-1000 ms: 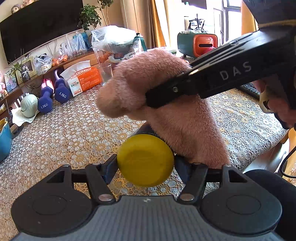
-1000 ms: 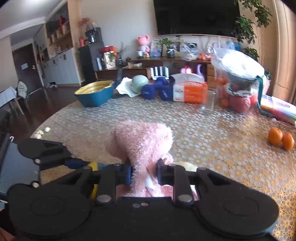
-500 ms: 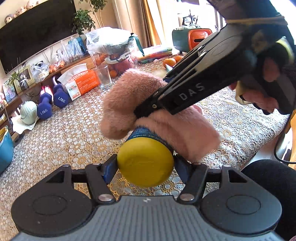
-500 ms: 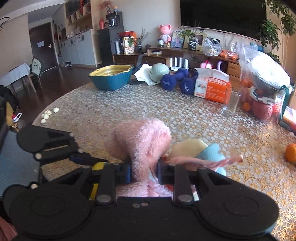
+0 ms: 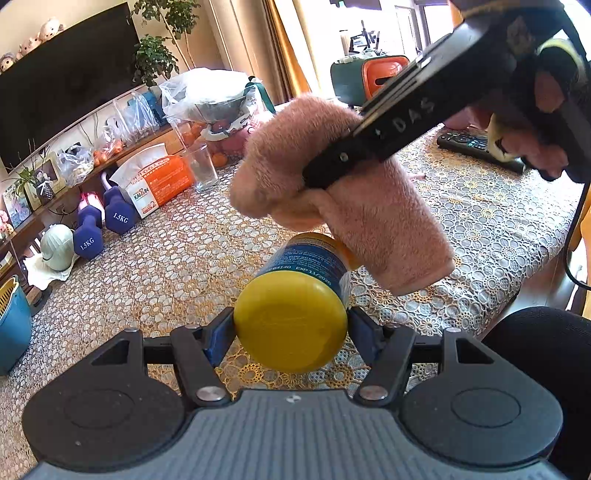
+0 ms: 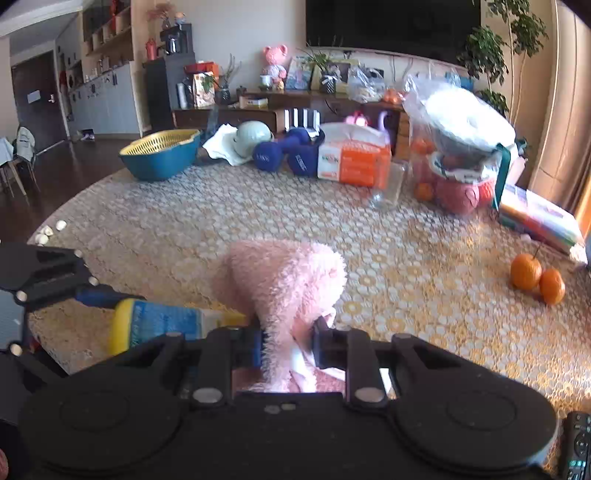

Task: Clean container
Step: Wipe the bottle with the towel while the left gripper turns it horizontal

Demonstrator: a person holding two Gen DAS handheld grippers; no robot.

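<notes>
Lace-clothed table (image 5: 166,266) | left gripper (image 5: 291,328) clamps bottle (image 5: 295,295) by its cap | right gripper (image 6: 288,343) pinches cloth (image 6: 284,280) — draped on the bottle's far end | wiping underway — finish uncertain

Fluffy pink cloth (image 5: 369,206), smooth matt yellow plastic lid (image 5: 291,325), lacy tablecloth (image 5: 166,266)

Daylight pours in from the window (image 5: 373,33), which is blown out white, and throws warm glare on the bench (image 6: 424,236) at the right of the right wrist view. Left wrist view sharp and bright; right wrist view dimmer, softly blurred all over. Strong fisheye bending at edges, dark corners in both.
</notes>
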